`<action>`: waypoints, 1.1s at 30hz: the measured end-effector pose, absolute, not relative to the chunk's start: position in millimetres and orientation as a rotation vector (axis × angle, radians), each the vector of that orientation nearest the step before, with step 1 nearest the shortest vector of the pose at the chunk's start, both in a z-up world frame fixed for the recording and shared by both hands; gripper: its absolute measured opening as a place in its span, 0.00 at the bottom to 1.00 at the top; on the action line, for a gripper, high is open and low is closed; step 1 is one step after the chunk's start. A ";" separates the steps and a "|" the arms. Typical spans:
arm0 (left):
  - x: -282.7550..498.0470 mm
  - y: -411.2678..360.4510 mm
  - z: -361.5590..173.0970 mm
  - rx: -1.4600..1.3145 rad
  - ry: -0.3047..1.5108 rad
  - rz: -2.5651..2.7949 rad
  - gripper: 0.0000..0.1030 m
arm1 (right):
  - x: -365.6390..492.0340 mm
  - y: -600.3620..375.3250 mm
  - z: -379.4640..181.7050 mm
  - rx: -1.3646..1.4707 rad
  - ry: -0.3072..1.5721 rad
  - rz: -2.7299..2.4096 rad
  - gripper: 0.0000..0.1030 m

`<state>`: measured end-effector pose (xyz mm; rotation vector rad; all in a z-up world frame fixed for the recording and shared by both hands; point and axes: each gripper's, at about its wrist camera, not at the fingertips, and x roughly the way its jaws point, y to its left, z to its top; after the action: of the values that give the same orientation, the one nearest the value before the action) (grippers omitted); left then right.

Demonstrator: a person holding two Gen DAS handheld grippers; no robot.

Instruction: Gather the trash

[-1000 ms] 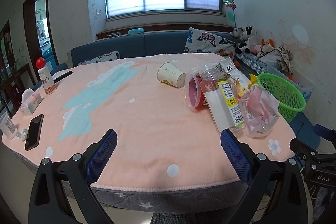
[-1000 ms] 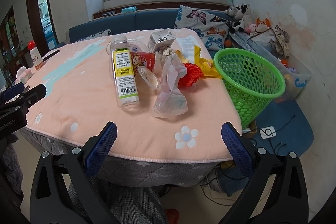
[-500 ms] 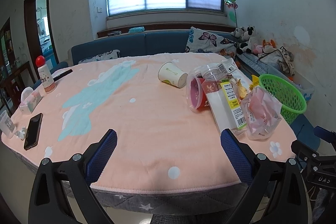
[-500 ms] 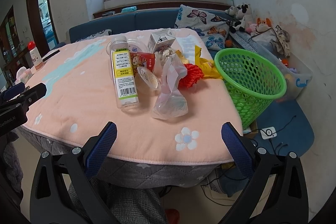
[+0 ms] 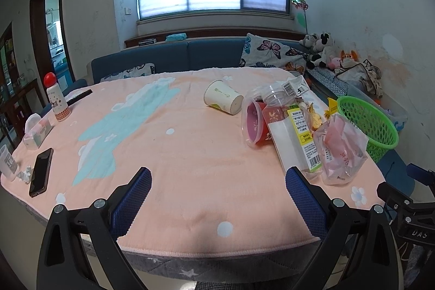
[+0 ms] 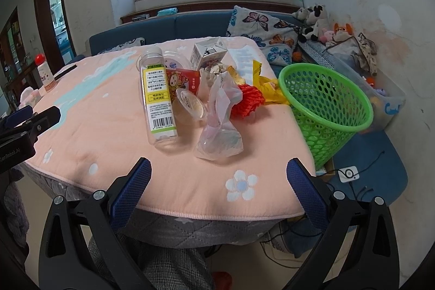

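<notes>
Left wrist view: the left hand-held gripper (image 5: 217, 197) hangs spread and empty over the desk (image 5: 190, 175); a paper cup (image 5: 223, 101) lies tipped beyond.

Right wrist view: the right hand-held gripper (image 6: 218, 186) is spread, empty, facing a plastic bag (image 6: 220, 121) and clear bottle (image 6: 159, 97) beside the green basket (image 6: 326, 110), seemingly empty. Best pinch the bag's crumpled top.

Clear glossy plastic bottle (image 6: 159, 97), matt quilted cloth tbl cover (image 6: 114, 132).

basket (image 5: 367, 124) base hidden behind table (image 5: 190, 181) edge.
</notes>
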<state>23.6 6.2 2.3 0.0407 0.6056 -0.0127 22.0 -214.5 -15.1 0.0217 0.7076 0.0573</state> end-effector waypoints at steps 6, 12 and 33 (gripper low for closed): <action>32.4 1.6 3.0 0.042 0.612 -0.024 0.93 | 30.0 -217.4 -14.9 0.019 0.712 0.057 0.96; 41.5 -0.2 2.2 0.037 0.623 -0.028 0.93 | 40.3 -218.7 -12.6 0.012 0.711 0.063 0.96; 84.8 -11.7 -5.6 0.021 0.693 -0.076 0.93 | 86.1 -228.7 -15.7 -0.006 0.749 0.077 0.91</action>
<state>84.8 -11.7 -5.6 0.0212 0.6934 -0.0758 86.1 -228.7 -15.7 -0.0063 0.7488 0.0766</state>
